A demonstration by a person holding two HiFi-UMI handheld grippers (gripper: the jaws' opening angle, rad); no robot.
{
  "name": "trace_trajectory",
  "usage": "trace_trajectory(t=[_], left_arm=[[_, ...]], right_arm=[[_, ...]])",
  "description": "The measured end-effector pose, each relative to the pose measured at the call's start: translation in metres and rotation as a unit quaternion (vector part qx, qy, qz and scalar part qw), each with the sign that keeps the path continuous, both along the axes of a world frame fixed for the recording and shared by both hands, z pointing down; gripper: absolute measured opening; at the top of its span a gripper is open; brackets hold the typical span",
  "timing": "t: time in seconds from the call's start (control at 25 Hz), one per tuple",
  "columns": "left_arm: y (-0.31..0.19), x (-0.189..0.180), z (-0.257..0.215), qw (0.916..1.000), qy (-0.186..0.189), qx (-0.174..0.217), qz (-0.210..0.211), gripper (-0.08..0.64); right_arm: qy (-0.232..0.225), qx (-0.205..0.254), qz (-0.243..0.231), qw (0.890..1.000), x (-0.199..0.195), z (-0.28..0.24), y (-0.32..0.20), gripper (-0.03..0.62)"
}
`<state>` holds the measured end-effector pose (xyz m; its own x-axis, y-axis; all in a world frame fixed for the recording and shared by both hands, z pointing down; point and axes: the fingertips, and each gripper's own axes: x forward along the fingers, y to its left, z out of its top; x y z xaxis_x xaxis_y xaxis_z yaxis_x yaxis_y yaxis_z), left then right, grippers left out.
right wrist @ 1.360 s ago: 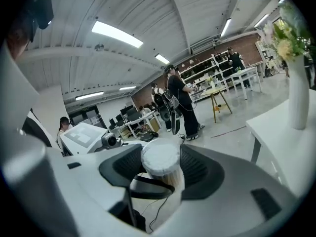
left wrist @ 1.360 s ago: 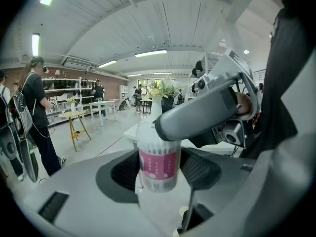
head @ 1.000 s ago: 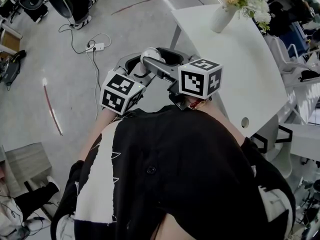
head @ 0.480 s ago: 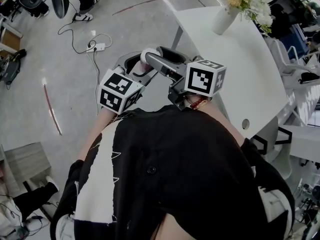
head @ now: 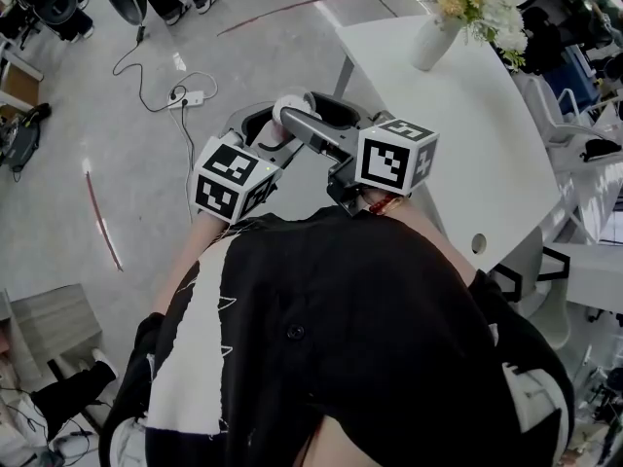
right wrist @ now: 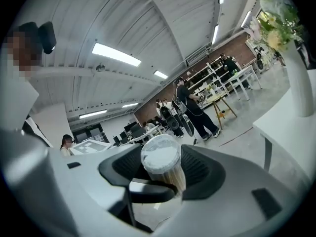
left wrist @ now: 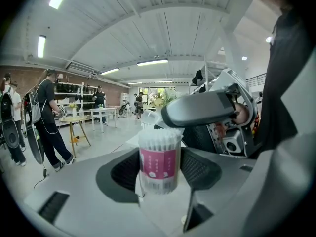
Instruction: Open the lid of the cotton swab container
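The cotton swab container [left wrist: 158, 162] is a clear cylinder with a pink label, packed with white swabs. My left gripper [left wrist: 158, 171] holds it upright, its black pads pressed against the sides of the body. My right gripper [right wrist: 161, 168] comes in from the side over the top. The round lid [right wrist: 160, 154] sits between its pads, and those jaws are opening slightly. One right jaw crosses the swab tips in the left gripper view. In the head view both grippers meet in front of my chest, with the container [head: 293, 105] between them above the floor.
A white table [head: 487, 125] stands to my right with a vase of flowers [head: 438, 22] on it. A power strip and cable [head: 185, 93] lie on the grey floor ahead. People stand at the far edge of the floor, and a wooden piece [head: 49, 324] is low on the left.
Both grippers stay together on the container. The right gripper's marker cube has shifted slightly right and turned a little. The people at the far floor have walked.
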<state>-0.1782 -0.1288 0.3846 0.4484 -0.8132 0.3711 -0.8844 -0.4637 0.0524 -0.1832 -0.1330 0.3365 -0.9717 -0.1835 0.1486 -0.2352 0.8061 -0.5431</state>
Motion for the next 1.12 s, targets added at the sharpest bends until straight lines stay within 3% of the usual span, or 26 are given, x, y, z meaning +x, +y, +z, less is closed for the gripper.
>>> trace_trajectory(t=[0.32,1.12], left_arm=[[-0.013,0.001,0.0,0.9996,-0.027,-0.004,0.005,0.262],[-0.016,-0.008,0.002,0.9993,-0.037,-0.002,-0.005,0.261]], right_arm=[[0.04,0.054,-0.001,0.998,-0.001,0.006,-0.009,0.25],[0.029,0.064,0.008,0.997,-0.001,-0.001,-0.013,0.25]])
